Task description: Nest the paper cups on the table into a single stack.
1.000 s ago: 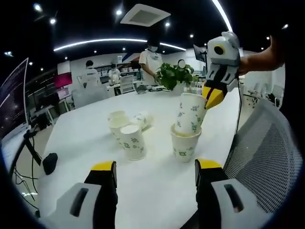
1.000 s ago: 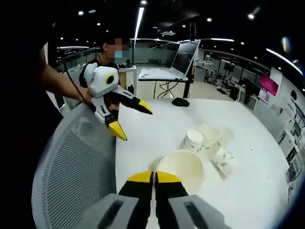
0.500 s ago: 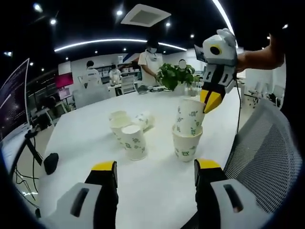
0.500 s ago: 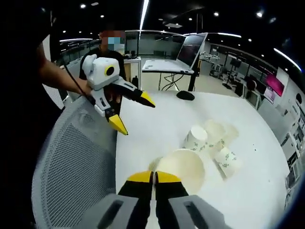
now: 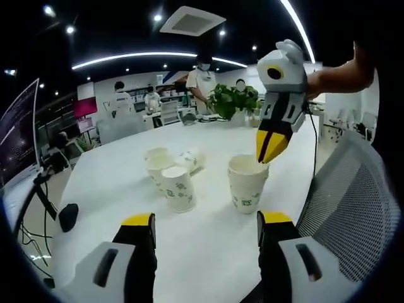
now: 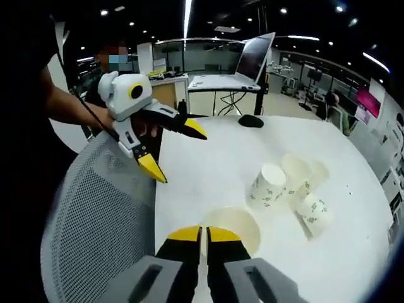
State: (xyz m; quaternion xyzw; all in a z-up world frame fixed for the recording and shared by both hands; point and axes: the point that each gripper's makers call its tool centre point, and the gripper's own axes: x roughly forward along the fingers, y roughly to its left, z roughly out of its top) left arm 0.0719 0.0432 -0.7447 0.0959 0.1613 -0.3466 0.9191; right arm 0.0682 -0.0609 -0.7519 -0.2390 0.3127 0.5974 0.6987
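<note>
A stack of white paper cups (image 5: pixel 247 183) with green print stands upright on the white table (image 5: pixel 208 252). My right gripper (image 5: pixel 270 146) comes down from above, shut on the rim of the top cup, which sits fully inside the one below. In the right gripper view its jaws (image 6: pixel 204 232) pinch the near rim of that cup (image 6: pixel 237 226). My left gripper (image 5: pixel 207 221) hangs open, short of the stack, and shows as open yellow-tipped jaws (image 6: pixel 177 151). To the left stand a single cup (image 5: pixel 178 188), another cup (image 5: pixel 156 164) behind it, and a cup lying on its side (image 5: pixel 190 158).
A grey mesh chair back (image 5: pixel 353 196) stands by the table's near edge (image 6: pixel 95 214). A potted plant (image 5: pixel 233 99) is at the far side. A black object (image 6: pixel 251 121) lies near the table's end. People stand in the background.
The right gripper has lowered its tilted cup straight down into the standing cup, so it now sits nested. The left gripper has stayed open and in place.
</note>
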